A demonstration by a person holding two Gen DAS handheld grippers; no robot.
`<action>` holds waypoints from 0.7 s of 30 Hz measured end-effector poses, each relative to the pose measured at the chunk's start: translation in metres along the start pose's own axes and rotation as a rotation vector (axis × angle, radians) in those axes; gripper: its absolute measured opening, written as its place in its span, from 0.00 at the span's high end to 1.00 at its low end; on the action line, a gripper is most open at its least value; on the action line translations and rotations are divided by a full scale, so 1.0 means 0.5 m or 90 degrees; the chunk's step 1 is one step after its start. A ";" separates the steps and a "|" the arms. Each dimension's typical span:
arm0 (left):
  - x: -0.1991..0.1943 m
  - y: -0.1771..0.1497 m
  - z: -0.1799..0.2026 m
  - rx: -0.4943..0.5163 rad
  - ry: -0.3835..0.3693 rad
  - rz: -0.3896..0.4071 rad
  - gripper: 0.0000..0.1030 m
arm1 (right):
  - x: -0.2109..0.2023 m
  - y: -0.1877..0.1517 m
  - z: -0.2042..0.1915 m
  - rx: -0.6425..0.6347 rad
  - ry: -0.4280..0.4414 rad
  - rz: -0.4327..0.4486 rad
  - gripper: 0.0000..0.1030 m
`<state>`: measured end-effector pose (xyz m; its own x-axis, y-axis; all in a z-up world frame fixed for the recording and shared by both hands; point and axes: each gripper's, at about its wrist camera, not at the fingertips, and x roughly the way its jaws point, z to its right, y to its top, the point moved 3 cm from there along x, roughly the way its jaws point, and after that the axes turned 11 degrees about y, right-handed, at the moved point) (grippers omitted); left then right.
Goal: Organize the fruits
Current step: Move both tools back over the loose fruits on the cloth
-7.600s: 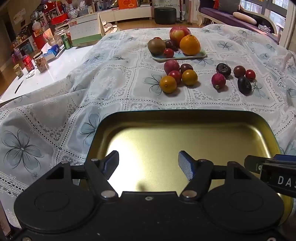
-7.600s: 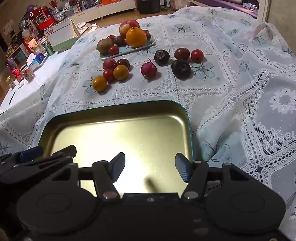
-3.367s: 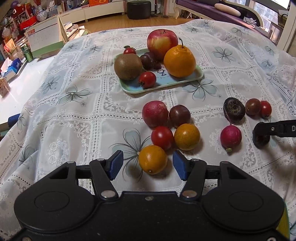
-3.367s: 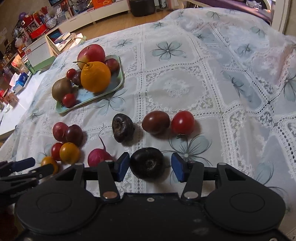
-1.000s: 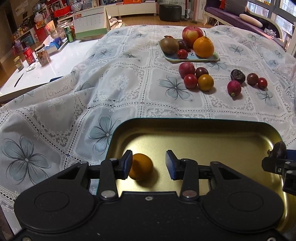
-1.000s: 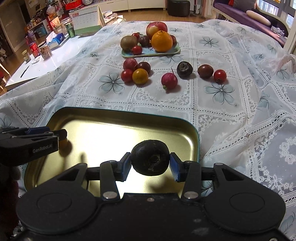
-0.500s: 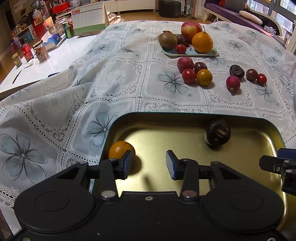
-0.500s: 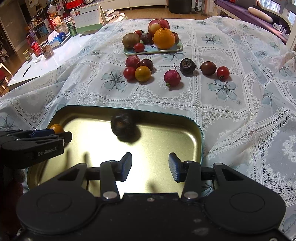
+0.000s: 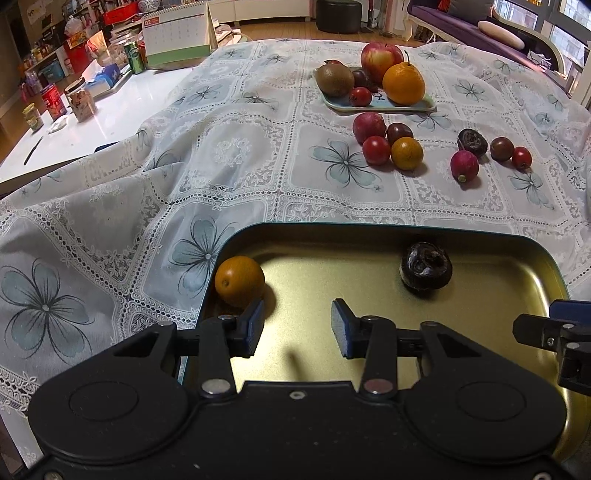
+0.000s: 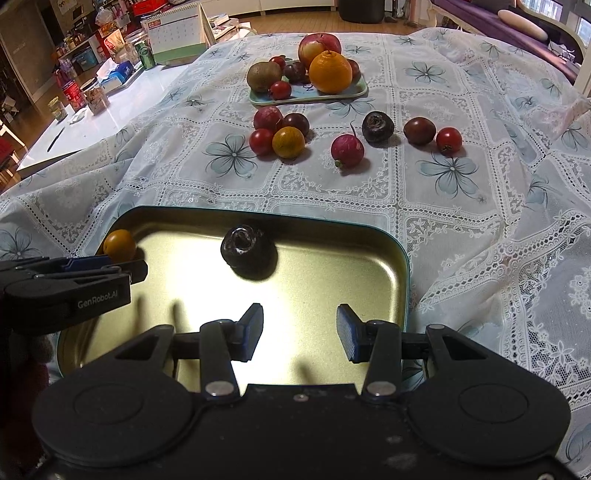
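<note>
Two fruits, an orange one (image 9: 239, 281) and a dark one (image 9: 425, 266), lie in the gold tray (image 9: 369, 240); both grippers (image 9: 297, 328) (image 10: 300, 328) gape empty.

Table, draped in a white lace tablecloth (image 10: 461, 206) with grey-blue flower print.
- Lower centre: gold metal tray (image 10: 332, 295).
- Upper centre: pale green plate (image 10: 325, 96).
- Mid-frame, directly on the cloth: cluster of four small fruits (image 10: 280, 131), red, dark and orange, touching; to its right a pink radish (image 10: 347, 149), dark wrinkled fruit (image 10: 377, 127), brown tomato (image 10: 419, 130), red tomato (image 10: 448, 140).
- Upper left: bare white tabletop (image 10: 103, 110) carrying a desk calendar (image 10: 175, 33), green can (image 10: 147, 55), jars and a tissue pack.
</note>
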<state>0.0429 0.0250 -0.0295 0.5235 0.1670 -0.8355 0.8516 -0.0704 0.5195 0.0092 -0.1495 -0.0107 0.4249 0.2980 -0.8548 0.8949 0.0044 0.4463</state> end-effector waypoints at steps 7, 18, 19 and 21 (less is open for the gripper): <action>0.000 0.046 -0.003 0.005 -0.019 0.009 0.52 | -0.009 0.046 0.042 0.050 0.027 -0.005 0.56; 0.045 0.211 0.027 0.028 -0.028 0.032 0.52 | -0.003 0.244 0.216 0.141 -0.057 0.059 0.56; 0.053 0.226 0.030 0.029 -0.035 0.032 0.52 | 0.002 0.261 0.230 0.152 -0.063 0.060 0.56; 0.074 0.254 0.039 0.031 -0.051 0.019 0.52 | 0.015 0.294 0.250 0.162 -0.064 0.061 0.56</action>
<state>0.1710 0.0031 0.0024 0.5470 0.0853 -0.8327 0.8352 -0.1222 0.5361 0.1612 -0.2661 0.0155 0.5096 0.1886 -0.8395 0.8500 -0.2622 0.4570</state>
